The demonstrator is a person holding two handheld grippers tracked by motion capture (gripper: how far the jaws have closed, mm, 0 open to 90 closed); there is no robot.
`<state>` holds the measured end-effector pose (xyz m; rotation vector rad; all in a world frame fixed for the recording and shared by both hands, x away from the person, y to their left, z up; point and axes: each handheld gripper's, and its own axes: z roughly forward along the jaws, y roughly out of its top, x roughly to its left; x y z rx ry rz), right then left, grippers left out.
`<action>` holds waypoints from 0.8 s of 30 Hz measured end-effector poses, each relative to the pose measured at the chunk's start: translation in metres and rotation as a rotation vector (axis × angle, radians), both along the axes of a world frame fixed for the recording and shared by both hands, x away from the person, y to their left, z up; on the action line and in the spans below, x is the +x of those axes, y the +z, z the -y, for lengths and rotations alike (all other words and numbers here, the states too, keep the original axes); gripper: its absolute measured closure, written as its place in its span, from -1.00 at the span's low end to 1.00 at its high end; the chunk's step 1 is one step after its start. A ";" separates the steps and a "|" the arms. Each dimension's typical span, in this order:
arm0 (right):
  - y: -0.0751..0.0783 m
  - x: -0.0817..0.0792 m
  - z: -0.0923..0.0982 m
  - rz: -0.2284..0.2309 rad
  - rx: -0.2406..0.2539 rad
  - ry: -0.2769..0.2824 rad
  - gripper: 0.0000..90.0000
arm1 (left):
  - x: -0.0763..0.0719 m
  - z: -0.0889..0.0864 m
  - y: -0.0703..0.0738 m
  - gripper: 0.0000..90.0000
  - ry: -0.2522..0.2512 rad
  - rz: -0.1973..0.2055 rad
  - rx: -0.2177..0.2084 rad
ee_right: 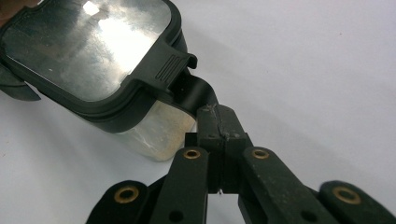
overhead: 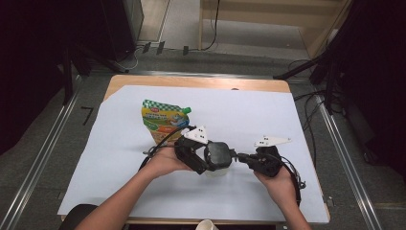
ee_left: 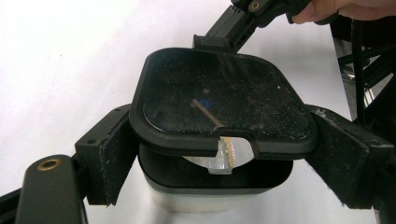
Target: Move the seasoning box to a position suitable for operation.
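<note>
High view: the container (overhead: pixel 218 158) sits mid-counter, mostly hidden between the left gripper (overhead: pixel 201 155) and right gripper (overhead: pixel 244 157).

Left gripper view: its fingers (ee_left: pixel 105 154) clamp the container's (ee_left: pixel 219 140) sides under the raised black lid (ee_left: pixel 219 105).

Right gripper view: its closed fingers (ee_right: pixel 219 123) pinch the lid's latch tab (ee_right: pixel 194 95); the container's (ee_right: pixel 154 128) far edge is cut off.

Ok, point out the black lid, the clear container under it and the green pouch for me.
black lid (ee_left: pixel 219 105), left gripper view, on its flat dusty top.
clear container (ee_right: pixel 161 133), right gripper view, on its see-through side wall.
green pouch (overhead: pixel 163 120), high view, on its printed front.
</note>
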<state>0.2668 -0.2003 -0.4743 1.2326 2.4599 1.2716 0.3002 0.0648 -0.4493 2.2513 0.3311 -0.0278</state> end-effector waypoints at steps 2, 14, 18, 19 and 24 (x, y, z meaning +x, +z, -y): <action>0.000 0.000 0.000 0.001 -0.001 0.001 1.00 | -0.001 0.001 0.002 -0.65 -0.001 0.006 0.006; 0.000 0.000 0.000 -0.001 -0.004 -0.002 1.00 | 0.000 0.003 0.006 -0.65 -0.002 0.012 0.009; 0.000 0.000 0.000 -0.001 -0.003 -0.002 1.00 | -0.002 0.005 0.008 -0.65 0.005 0.011 0.025; 0.000 0.000 0.000 -0.001 -0.003 -0.002 1.00 | -0.002 0.005 0.008 -0.65 0.005 0.011 0.025; 0.000 -0.001 0.000 -0.001 -0.003 -0.004 1.00 | -0.002 0.006 0.010 -0.65 0.010 0.016 0.033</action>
